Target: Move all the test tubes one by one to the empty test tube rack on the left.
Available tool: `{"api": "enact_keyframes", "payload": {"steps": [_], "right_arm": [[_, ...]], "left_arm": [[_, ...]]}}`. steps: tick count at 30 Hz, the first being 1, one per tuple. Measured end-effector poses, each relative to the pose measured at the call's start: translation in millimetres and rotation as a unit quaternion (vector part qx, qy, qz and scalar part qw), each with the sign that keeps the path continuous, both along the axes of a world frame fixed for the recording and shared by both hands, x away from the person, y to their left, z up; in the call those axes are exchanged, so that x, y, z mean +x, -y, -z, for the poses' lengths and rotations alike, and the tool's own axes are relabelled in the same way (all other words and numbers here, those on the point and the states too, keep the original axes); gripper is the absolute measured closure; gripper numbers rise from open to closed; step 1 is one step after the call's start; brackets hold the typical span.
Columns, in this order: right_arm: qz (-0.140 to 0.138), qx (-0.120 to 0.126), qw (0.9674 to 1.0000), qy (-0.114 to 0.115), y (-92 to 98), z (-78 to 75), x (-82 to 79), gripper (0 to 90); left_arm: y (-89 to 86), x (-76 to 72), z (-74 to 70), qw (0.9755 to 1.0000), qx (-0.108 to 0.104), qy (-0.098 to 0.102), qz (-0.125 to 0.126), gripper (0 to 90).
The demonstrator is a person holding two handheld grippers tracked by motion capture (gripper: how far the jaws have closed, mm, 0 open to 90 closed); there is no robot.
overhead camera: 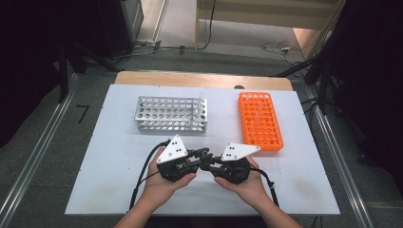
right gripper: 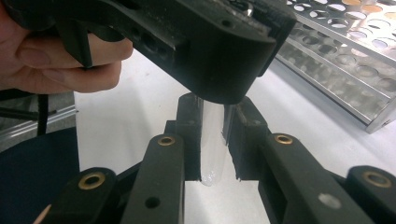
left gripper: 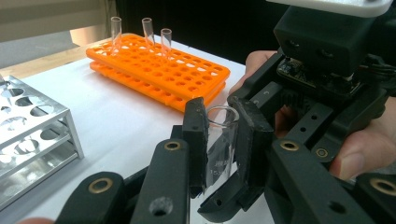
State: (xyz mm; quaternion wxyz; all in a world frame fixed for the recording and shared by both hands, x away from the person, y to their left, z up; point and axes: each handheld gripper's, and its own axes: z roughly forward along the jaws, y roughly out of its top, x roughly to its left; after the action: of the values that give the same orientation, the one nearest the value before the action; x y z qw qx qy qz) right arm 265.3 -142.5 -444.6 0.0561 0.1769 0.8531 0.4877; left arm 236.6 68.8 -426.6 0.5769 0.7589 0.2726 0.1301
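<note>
A clear glass test tube is clamped between both tools above the near middle of the white surface, in front of the 2 racks. The left tool is closed on the tube's upper part, just below the open rim; the printed marking on the glass is seen between the pads. The right tool is closed on the same tube lower down, the rounded bottom end showing below its pads. In the high view the 2 tools are met tip to tip, each held in 1 hand.

Orange rack: placed at the far right of the surface, lying lengthwise away from the person. 3 empty clear tubes are seen upright in its far rows in the left gripper view; the remaining holes visible there are unfilled.

Metal rack: placed at the far left, well apart from the orange rack. 1 faint clear tube appears to stand at its far right corner; this cannot be confirmed. The other holes are seen open
</note>
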Motion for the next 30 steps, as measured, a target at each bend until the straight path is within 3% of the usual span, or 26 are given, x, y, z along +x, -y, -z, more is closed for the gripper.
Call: {"api": "enact_keyframes", "payload": {"steps": [4, 9, 10, 12, 13, 14, 22, 26, 30], "right_arm": [[-0.003, 0.006, 1.0, 0.001, 1.8, -0.6, -0.5, 70.0], [0.003, 0.016, 0.9998, 0.007, 6.8, -3.5, 0.1, 57.8], [0.01, 0.021, 0.9997, 0.01, 9.4, -4.5, 1.1, 48.2], [0.016, 0.02, 0.9996, 0.012, 10.8, -4.9, 1.5, 45.8], [0.021, 0.023, 0.9994, 0.011, 14.4, -5.4, 2.5, 37.8], [0.021, 0.023, 0.9994, 0.011, 14.4, -5.4, 2.5, 37.8], [0.056, 0.024, 0.998, 0.018, 36.7, -7.6, 2.1, 8.1], [0.064, 0.031, 0.9974, 0.013, 53.8, -7.0, 1.5, 0.1], [0.077, 0.041, 0.9962, 0.009, 73.3, -7.6, 1.0, 0.0]], "left_arm": [[-1.8, 0.0, -1.0, 1.0, -0.004, 0.002, -0.003, 75.8], [-7.2, 1.9, -1.9, 0.9999, -0.008, 0.002, -0.013, 75.9], [-8.2, 2.1, -2.2, 0.9999, -0.008, 0.001, -0.014, 75.9], [-9.3, 2.4, -2.5, 0.9998, -0.009, 0.001, -0.016, 75.9], [-9.6, 2.5, -2.5, 0.9998, -0.008, 0.004, -0.018, 76.0], [-10.1, 2.7, -2.5, 0.9998, -0.006, 0.005, -0.019, 76.0], [-15.9, 8.6, -5.5, 0.9996, -0.009, 0.002, -0.027, 76.0], [-20.2, 13.7, -9.6, 0.9992, -0.013, 0.005, -0.037, 76.0], [-23.0, 21.5, -14.5, 0.9989, -0.011, 0.009, -0.045, 76.0]]}}
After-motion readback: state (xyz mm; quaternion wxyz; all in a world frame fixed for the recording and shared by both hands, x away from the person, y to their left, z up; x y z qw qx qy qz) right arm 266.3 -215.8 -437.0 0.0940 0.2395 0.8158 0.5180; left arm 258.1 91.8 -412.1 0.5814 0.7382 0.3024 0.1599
